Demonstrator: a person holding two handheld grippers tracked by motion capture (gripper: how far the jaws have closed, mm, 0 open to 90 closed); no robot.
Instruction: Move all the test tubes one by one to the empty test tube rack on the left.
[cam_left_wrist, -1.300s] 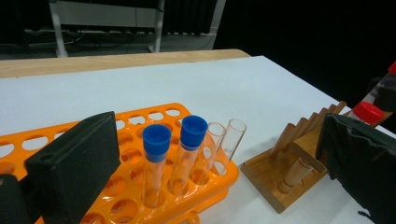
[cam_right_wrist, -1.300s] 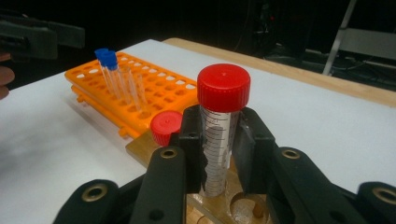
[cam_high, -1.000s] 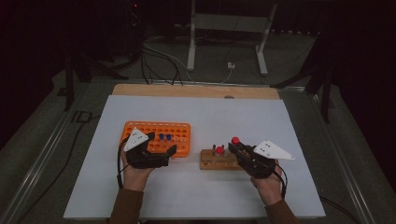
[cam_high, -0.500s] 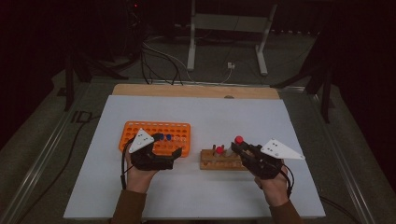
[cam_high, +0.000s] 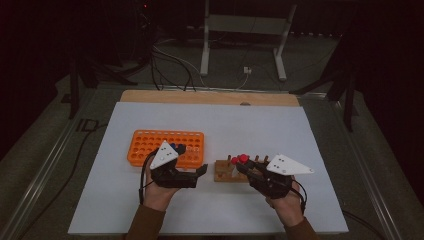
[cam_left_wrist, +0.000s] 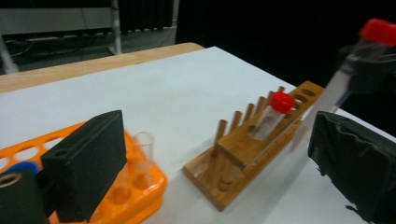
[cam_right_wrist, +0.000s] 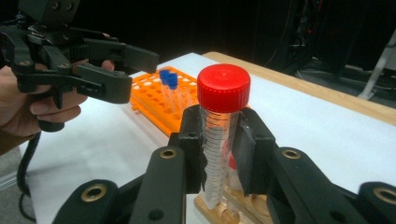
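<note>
My right gripper (cam_right_wrist: 219, 154) is shut on a clear graduated tube with a red cap (cam_right_wrist: 223, 87), held upright over the wooden rack (cam_high: 224, 172). From above, that held tube (cam_high: 244, 159) stands beside a second red-capped tube (cam_high: 233, 161) that sits in the rack. My left gripper (cam_high: 199, 173) hovers between the orange rack (cam_high: 150, 145) and the wooden rack, pointing right. Its jaws have just been closing a little but stand open, with nothing between them. The left gripper view shows its pads (cam_left_wrist: 86, 170) wide apart, the wooden rack (cam_left_wrist: 243, 154) and its seated tube (cam_left_wrist: 274, 114) beyond.
The orange rack (cam_left_wrist: 135, 191) holds an uncapped clear tube (cam_left_wrist: 144, 147) and blue-capped tubes (cam_right_wrist: 169, 81). Everything rests on a white sheet (cam_high: 260, 125) over a wooden table, with dark floor, cables and a metal stand behind.
My left gripper has moved right, away from the orange rack toward the wooden one. The right gripper has kept still with its tube.
</note>
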